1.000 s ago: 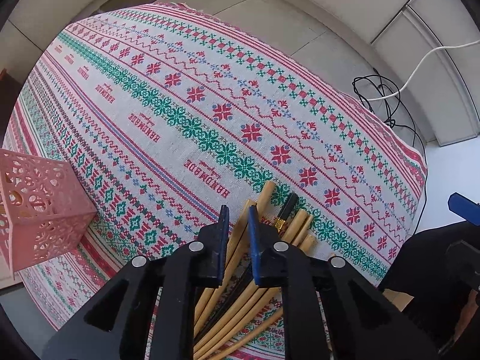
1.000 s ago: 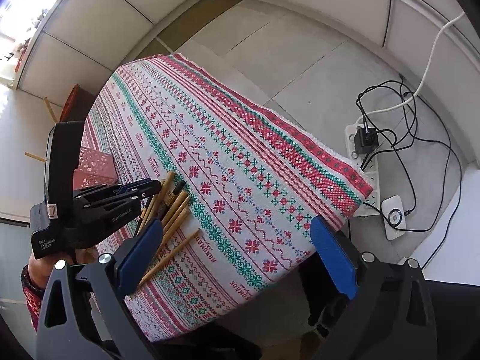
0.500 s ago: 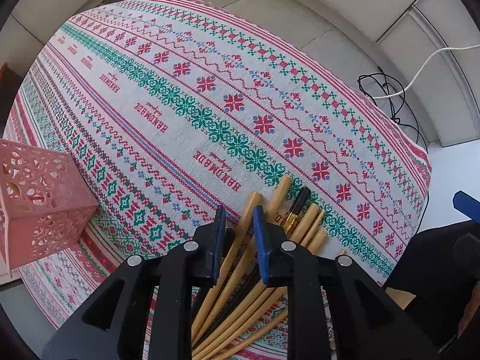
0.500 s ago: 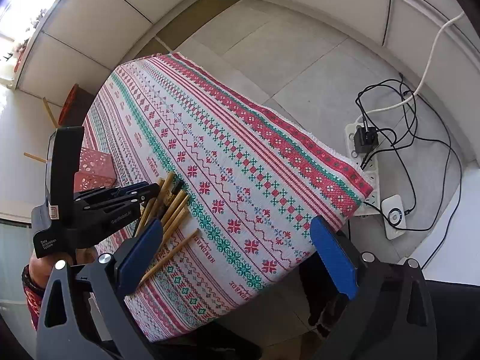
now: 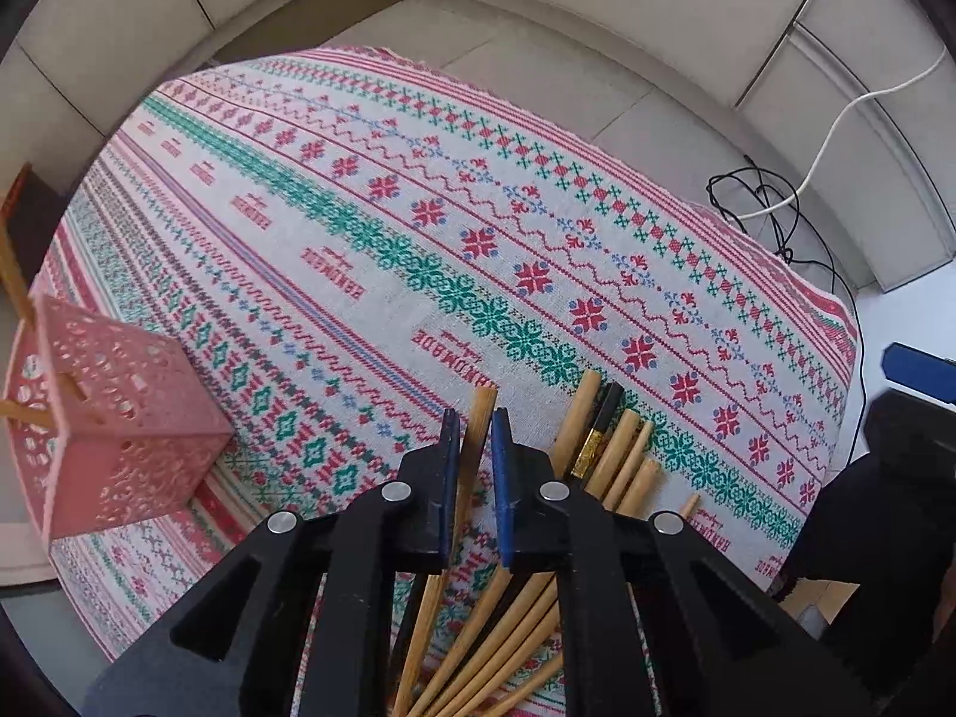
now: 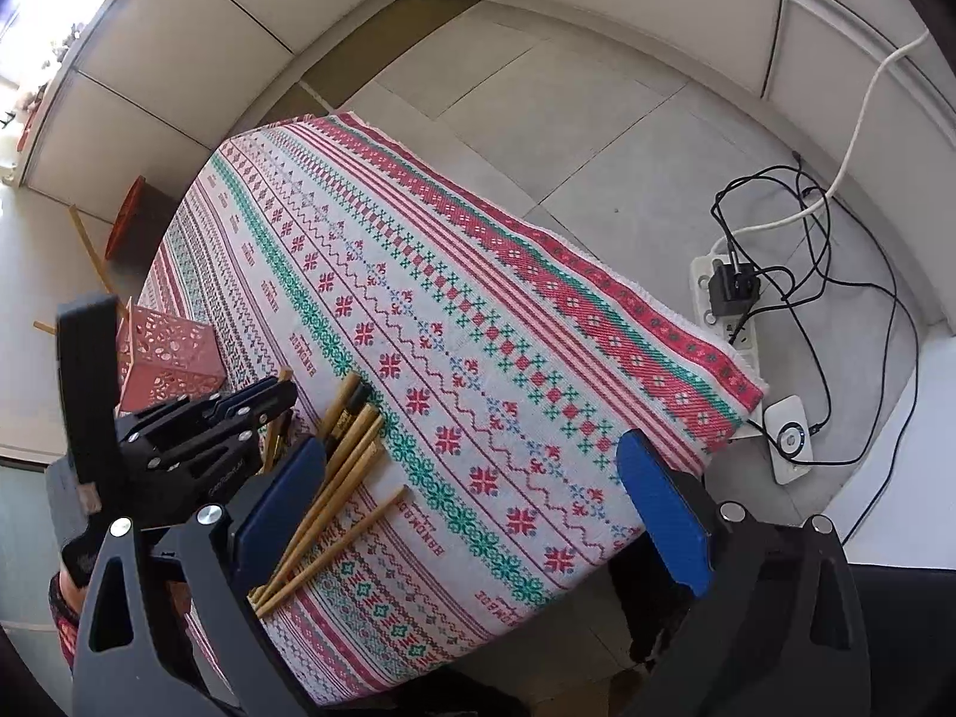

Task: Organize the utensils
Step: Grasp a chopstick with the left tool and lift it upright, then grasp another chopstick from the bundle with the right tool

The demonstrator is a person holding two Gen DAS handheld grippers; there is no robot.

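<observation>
My left gripper (image 5: 476, 418) is shut on one bamboo chopstick (image 5: 478, 436) and holds it lifted off the pile. Several bamboo chopsticks (image 5: 615, 454) and a black chopstick with a gold band (image 5: 597, 430) lie on the embroidered tablecloth (image 5: 418, 239) just right of it. A pink perforated basket (image 5: 119, 424) with a chopstick in it stands to the left. In the right wrist view, the left gripper (image 6: 281, 388) is above the pile (image 6: 346, 448), beside the basket (image 6: 167, 358). My right gripper (image 6: 472, 496) is open and empty above the table's near edge.
The table's right edge drops to a tiled floor with a power strip (image 6: 726, 305), black cables (image 6: 836, 299) and a small white device (image 6: 791, 439). White wall panels run behind the table. A red stool (image 6: 128, 215) stands at the far left.
My left gripper has closed on one chopstick and lifted it away from the pile, pulling back so that more of the table shows. The right gripper has stayed open and still.
</observation>
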